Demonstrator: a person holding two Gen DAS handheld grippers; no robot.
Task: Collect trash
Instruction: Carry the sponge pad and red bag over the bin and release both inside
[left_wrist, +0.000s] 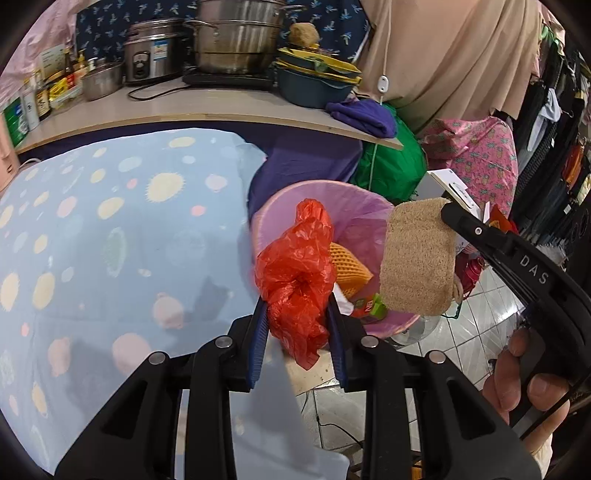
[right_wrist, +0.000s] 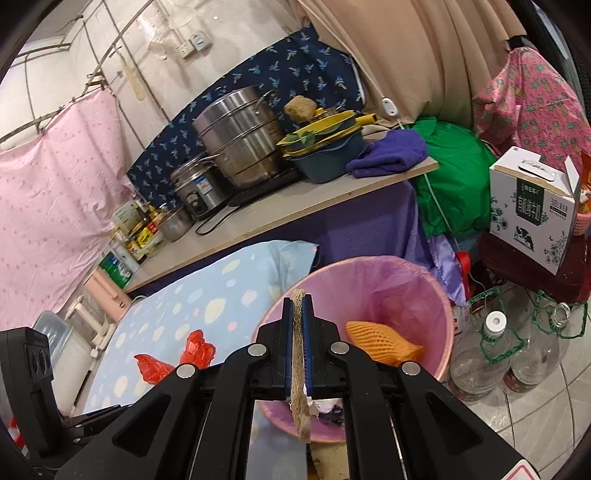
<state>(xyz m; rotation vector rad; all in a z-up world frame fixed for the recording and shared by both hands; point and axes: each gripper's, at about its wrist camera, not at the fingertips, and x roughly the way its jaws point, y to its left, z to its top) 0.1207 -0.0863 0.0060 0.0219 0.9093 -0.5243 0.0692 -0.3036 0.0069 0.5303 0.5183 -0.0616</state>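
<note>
Left wrist view: left gripper (left_wrist: 297, 325) tilts down, fingers clamping a red plastic bag (left_wrist: 295, 273) over the pink bin (left_wrist: 269, 206); right gripper (right_wrist: 297, 350), lower centre, pinches a flat loofah pad (right_wrist: 298, 354).

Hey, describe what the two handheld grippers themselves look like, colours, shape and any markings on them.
Both are matte black plastic frames with triangular cut-outs and round silver pivot pins. The left claw and right claw each have two narrow fingers lined with ribbed blue pads. In the left wrist view, the right gripper's black body carries pale raised letters reading DAS. No sleeve is visible.
</note>
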